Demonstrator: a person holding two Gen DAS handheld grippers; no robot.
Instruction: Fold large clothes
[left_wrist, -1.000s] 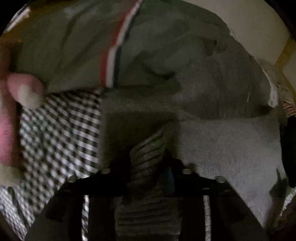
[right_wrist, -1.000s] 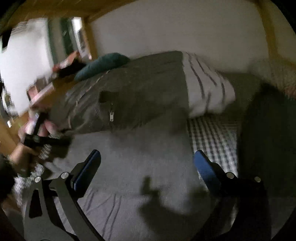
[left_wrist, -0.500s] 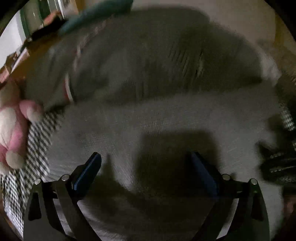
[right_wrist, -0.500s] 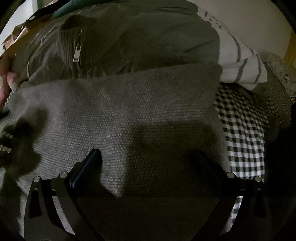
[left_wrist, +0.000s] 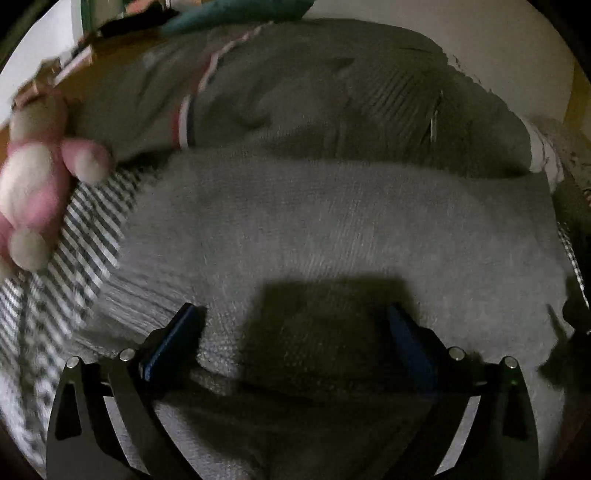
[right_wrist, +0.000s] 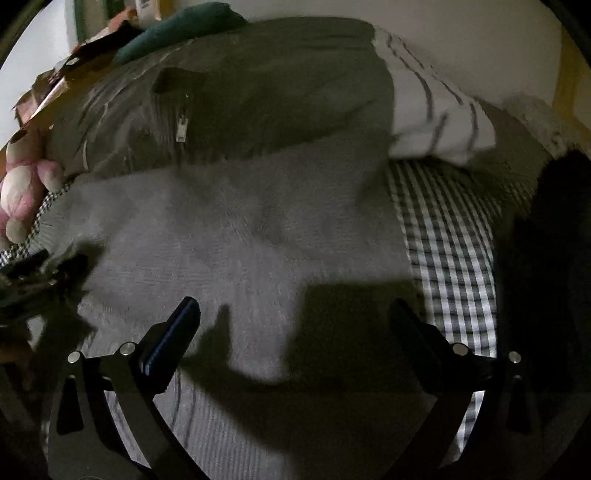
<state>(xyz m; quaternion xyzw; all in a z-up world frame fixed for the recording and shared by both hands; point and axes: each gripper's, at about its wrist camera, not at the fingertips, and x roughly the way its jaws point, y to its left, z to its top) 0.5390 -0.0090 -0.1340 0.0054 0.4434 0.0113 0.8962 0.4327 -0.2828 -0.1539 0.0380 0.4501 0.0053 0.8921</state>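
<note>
A grey knit sweater (left_wrist: 332, 229) lies spread flat on the checked bedsheet (left_wrist: 85, 236); it also shows in the right wrist view (right_wrist: 229, 236). My left gripper (left_wrist: 291, 332) is open and empty, hovering just above the sweater's near part. My right gripper (right_wrist: 295, 325) is open and empty above the sweater's right part, near its edge by the checked sheet (right_wrist: 454, 258). The left gripper's dark body shows at the left edge of the right wrist view (right_wrist: 33, 273).
An olive zip-up garment (right_wrist: 240, 99) is heaped behind the sweater, also in the left wrist view (left_wrist: 314, 92). A white striped cloth (right_wrist: 436, 114) lies at the right. A pink plush toy (left_wrist: 33, 184) sits at left. A teal cushion (right_wrist: 177, 26) and wall lie behind.
My left gripper let go of the sweater's ribbed hem and opened. Both grippers pulled back, and the sweater now lies flat.
</note>
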